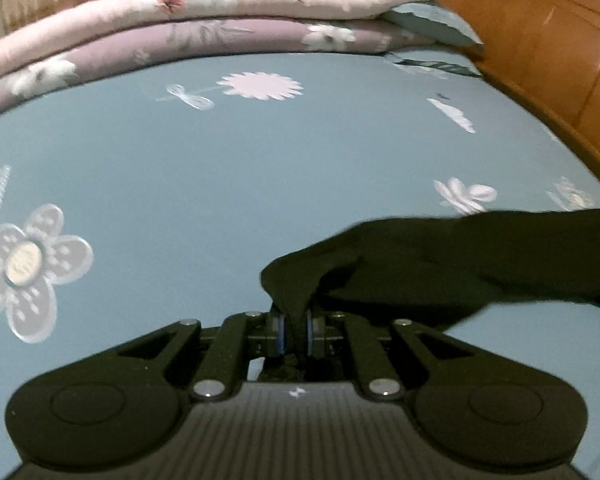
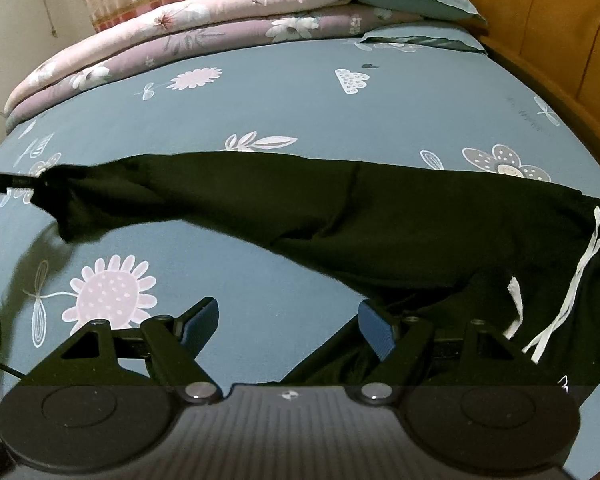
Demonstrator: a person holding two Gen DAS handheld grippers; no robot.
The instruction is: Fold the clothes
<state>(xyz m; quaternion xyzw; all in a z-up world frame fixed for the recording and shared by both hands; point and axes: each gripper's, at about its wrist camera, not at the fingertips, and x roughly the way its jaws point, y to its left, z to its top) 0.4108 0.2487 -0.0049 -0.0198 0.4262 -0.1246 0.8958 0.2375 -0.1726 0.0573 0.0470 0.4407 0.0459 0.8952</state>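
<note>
Left gripper (image 1: 296,330) pinches black trousers (image 2: 340,216) — right gripper (image 2: 288,330) gapes.

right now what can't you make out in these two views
- Left wrist view: most of the black trousers run off the right edge.
- Right wrist view: the left hand-held gripper is cut off by the left edge.
- Right wrist view: the waistband past the white drawstring leaves the right edge.
</note>
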